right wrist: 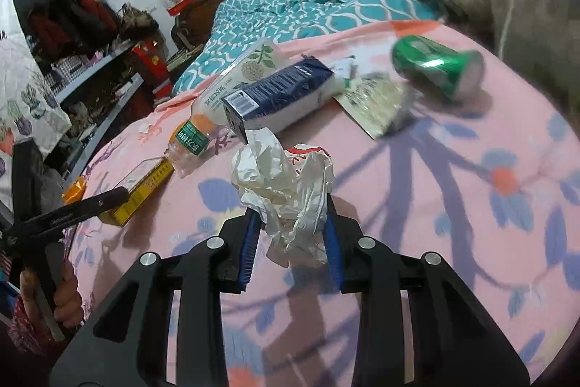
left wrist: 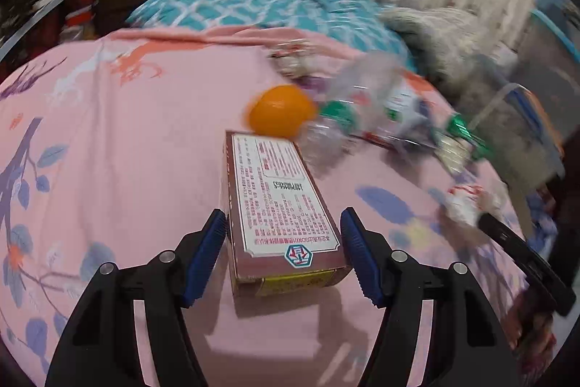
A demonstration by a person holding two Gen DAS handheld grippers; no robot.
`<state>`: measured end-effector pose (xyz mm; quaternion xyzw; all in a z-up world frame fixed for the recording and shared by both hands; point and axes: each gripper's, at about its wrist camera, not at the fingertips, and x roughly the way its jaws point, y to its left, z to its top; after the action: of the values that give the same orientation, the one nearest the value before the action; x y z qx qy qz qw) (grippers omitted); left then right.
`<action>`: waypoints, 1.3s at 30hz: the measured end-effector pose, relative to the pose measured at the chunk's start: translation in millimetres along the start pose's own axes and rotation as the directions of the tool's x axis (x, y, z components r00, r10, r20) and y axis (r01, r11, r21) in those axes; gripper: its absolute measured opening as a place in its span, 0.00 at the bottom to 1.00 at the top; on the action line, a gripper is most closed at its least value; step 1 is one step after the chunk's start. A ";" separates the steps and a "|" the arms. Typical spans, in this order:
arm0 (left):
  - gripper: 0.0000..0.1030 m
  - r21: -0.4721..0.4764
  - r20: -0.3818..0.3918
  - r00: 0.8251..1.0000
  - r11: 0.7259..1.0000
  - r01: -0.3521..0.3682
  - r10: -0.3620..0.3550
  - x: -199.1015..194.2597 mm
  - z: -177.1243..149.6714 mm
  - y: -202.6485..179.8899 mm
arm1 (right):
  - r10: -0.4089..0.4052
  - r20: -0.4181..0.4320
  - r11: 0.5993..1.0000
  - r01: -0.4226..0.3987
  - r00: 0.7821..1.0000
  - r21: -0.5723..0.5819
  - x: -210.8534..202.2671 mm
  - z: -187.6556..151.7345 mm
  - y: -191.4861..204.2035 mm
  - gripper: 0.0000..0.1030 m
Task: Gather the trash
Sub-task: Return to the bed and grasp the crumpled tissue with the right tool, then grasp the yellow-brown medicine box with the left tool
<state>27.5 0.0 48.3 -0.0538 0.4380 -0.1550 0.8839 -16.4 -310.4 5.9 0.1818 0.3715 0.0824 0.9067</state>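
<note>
The right gripper is squeezing its fingers onto the crumpled wrapper, pinching the lower folds; it's light and soft, so a firm bite on the thick bunch looks best. The left gripper is holding its fingers apart around the near end of the brown box, not yet touching. That box looks stiff and light: take it across its long sides. Beyond the box, an orange and plastic bottle are lying on the pink bedsheet.

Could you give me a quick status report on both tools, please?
Left tool open, straddling brown box. Right tool shut on crumpled paper. Bottle, green can uncollected.
</note>
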 end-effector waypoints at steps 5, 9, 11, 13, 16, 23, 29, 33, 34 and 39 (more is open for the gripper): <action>0.28 0.138 -0.006 0.989 0.979 0.147 -0.148 -11.7 -10.5 -50.2 | -0.019 0.037 0.998 0.017 0.999 0.062 -25.3 -13.5 -18.0 0.34; 0.29 0.231 -0.065 0.978 0.951 0.207 -0.197 2.7 -14.1 -90.9 | -0.045 0.045 0.994 0.040 0.998 0.097 -37.8 -21.3 -34.9 0.34; 0.41 0.252 -0.083 0.981 0.949 0.189 -0.174 10.6 -15.1 -105.6 | -0.046 0.050 0.992 0.039 0.998 0.122 -43.1 -24.5 -43.0 0.34; 0.64 0.248 -0.077 0.990 0.959 0.137 -0.122 13.9 -15.4 -108.5 | -0.046 0.062 0.992 0.038 0.997 0.122 -48.6 -26.1 -45.7 0.34; 0.76 0.232 -0.064 0.996 0.970 0.076 -0.063 16.5 -15.1 -106.0 | -0.053 0.075 0.994 0.046 0.996 0.096 -52.3 -27.3 -42.5 0.34; 0.86 0.203 -0.107 0.993 0.977 0.065 -0.044 22.9 -13.0 -107.5 | -0.018 0.052 0.997 0.014 0.998 0.077 -39.0 -31.2 -34.9 0.34; 0.88 0.265 -0.151 0.988 0.961 0.080 -0.041 37.9 -16.8 -134.5 | -0.019 0.041 0.997 0.016 0.999 0.071 -36.3 -34.1 -32.0 0.34; 0.88 0.258 -0.183 0.983 0.965 0.046 0.002 57.7 -14.9 -138.9 | -0.029 0.039 0.997 0.026 0.999 0.066 -35.3 -34.9 -30.4 0.34; 0.88 0.251 -0.195 0.981 0.967 0.029 0.021 65.3 -14.3 -138.4 | -0.033 0.039 0.998 0.031 0.999 0.062 -34.4 -34.6 -29.6 0.34; 0.91 0.236 -0.206 0.976 0.972 -0.014 0.064 80.4 -16.5 -134.5 | -0.057 0.041 0.998 0.056 0.998 0.036 -32.6 -36.1 -24.6 0.36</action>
<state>29.6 -152.4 8.4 0.0757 0.5096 -0.1927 0.8351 -64.6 -332.6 -6.5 0.1890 0.3587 0.0464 0.9130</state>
